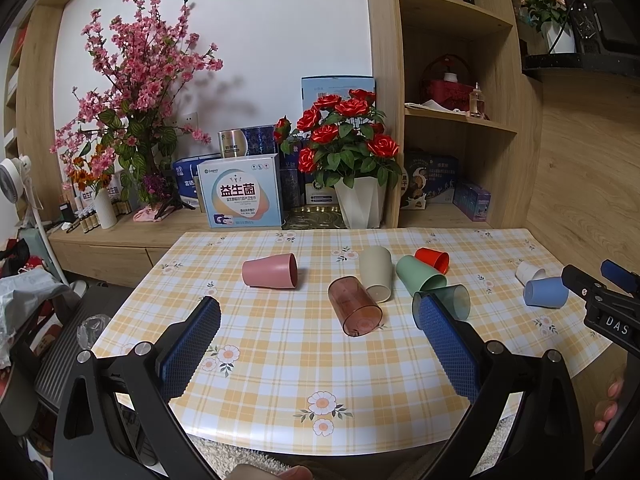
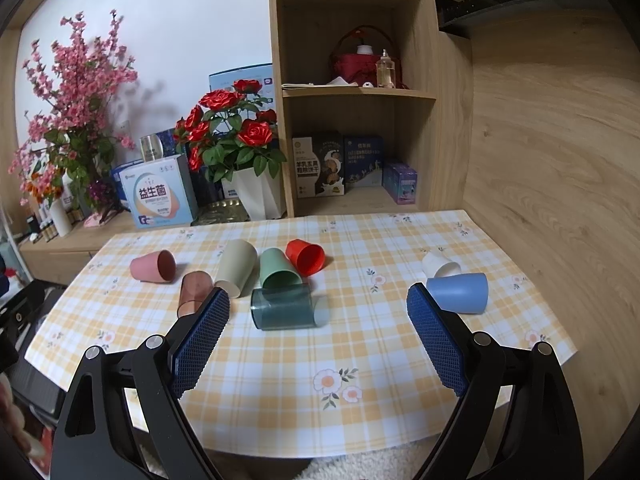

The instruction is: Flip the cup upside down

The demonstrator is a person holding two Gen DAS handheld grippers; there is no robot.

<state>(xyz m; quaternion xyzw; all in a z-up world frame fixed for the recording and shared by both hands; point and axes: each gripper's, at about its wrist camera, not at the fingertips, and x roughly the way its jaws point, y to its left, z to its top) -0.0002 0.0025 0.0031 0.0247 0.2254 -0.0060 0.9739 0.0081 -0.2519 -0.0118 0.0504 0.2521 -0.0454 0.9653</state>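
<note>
Several cups lie on their sides on the checked tablecloth (image 1: 280, 344): a pink cup (image 1: 270, 271), a clear brown cup (image 1: 354, 306), a beige cup (image 1: 375, 273), a green cup (image 1: 418, 274), a red cup (image 1: 433, 259), a clear teal cup (image 1: 450, 302), a blue cup (image 1: 545, 292) and a white cup (image 1: 528, 272). My left gripper (image 1: 320, 312) is open and empty above the table's front, nearest the brown cup. My right gripper (image 2: 318, 302) is open and empty, with the teal cup (image 2: 284, 306) between its fingertips' line and the blue cup (image 2: 460, 291) by its right finger.
A white pot of red roses (image 1: 362, 204) and boxes (image 1: 242, 196) stand on the sideboard behind the table. A wooden shelf unit (image 2: 360, 96) rises at the back right. The wooden wall (image 2: 560, 160) borders the table's right side. The right gripper's body (image 1: 608, 312) shows at the left view's right edge.
</note>
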